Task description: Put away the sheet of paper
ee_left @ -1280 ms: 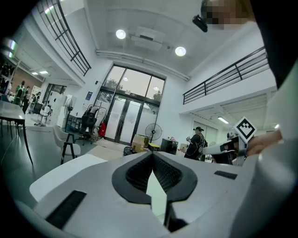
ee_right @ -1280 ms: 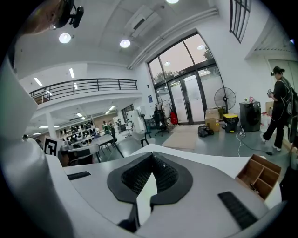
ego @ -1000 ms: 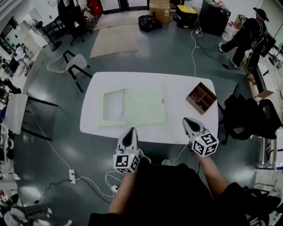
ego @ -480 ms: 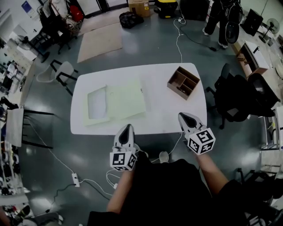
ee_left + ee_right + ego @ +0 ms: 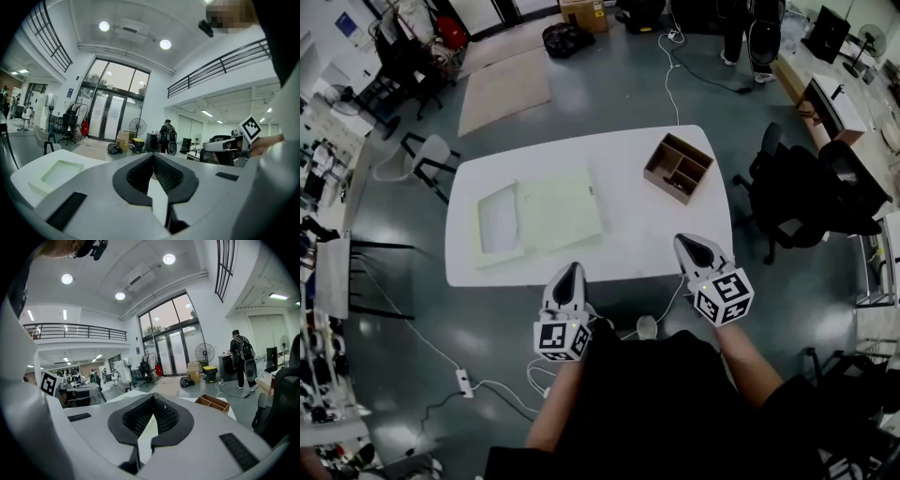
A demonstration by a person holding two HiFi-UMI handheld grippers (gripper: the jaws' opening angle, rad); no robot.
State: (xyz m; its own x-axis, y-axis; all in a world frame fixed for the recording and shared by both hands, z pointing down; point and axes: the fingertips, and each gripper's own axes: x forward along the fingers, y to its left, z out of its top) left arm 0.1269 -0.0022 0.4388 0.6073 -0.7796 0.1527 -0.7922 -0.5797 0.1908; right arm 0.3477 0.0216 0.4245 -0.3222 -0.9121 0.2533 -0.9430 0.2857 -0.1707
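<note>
Left gripper (image 5: pixel 570 272) and right gripper (image 5: pixel 688 246) both clamped shut, empty, at table (image 5: pixel 628 234) near edge; sheet of paper (image 5: pixel 496 221) by left edge.

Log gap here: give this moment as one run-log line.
left tongs shut, empty | right tongs shut, empty | both at table's near edge | green folder open, untouched
</note>
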